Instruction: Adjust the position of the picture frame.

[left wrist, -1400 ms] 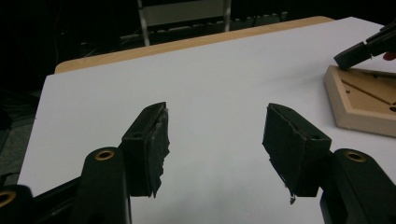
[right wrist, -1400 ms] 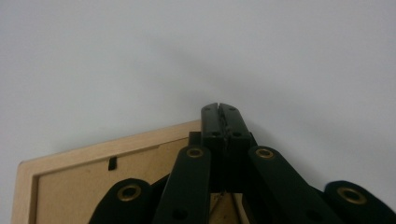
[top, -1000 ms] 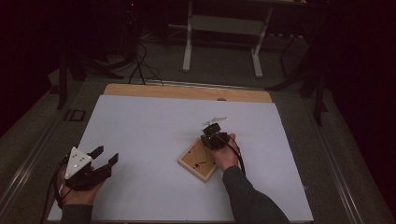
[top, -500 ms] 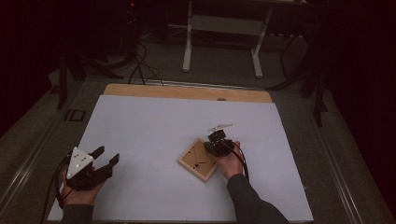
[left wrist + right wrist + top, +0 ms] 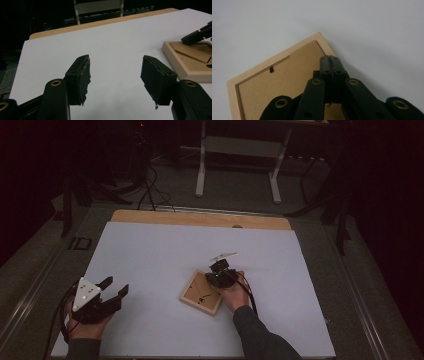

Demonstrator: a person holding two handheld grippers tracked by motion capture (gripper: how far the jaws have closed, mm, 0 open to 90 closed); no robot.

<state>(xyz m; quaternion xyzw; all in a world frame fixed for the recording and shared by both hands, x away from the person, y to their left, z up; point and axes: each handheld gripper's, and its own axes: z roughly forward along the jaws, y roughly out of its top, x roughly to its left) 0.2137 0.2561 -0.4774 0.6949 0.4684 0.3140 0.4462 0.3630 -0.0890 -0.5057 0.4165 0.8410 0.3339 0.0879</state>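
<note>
can't read any writing or brand on the picture frame (image 5: pixel 201 293); it's a light wood square lying back-side up, brown backing board with a small black clip, just below centre of the high view; my right gripper (image 5: pixel 329 61) sits over its corner, jaws pressed together on nothing; left gripper (image 5: pixel 116 288) at lower left, jaws wide apart.

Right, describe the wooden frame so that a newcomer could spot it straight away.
Start at the white table top and look right of its middle, just in front of the person's right hand. The wooden frame lies there flat, back side up, turned corner-on like a diamond. It is the one pale wooden square on the sheet.
</note>
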